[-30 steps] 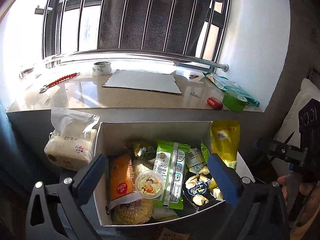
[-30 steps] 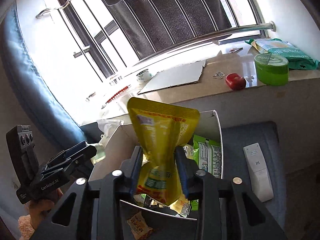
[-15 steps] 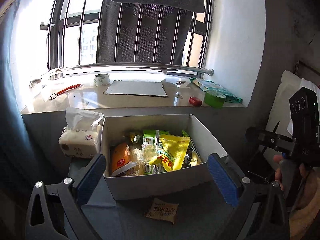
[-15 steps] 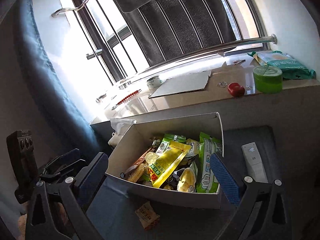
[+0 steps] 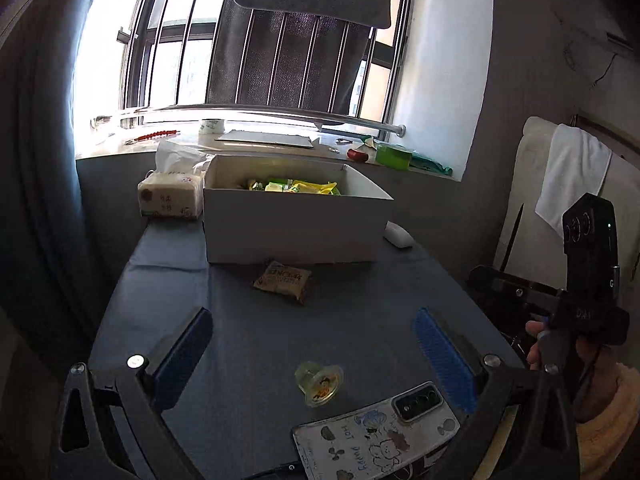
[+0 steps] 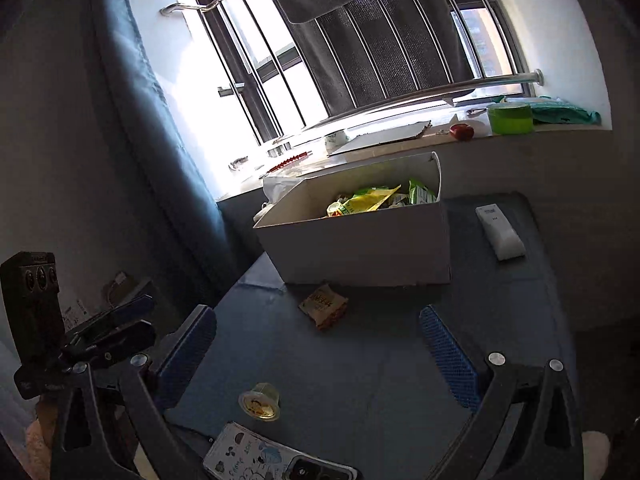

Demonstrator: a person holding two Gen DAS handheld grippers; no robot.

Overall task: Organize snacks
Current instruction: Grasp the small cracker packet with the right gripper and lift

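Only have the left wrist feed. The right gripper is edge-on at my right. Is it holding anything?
Observer: No. In its own view the right gripper has its fingers wide apart with nothing between them.
Operator: There's a white thing peeking out to the right of the box. What is it?
Observer: A flat white remote. It lies on the blue tabletop, beside the white box but not touching it.
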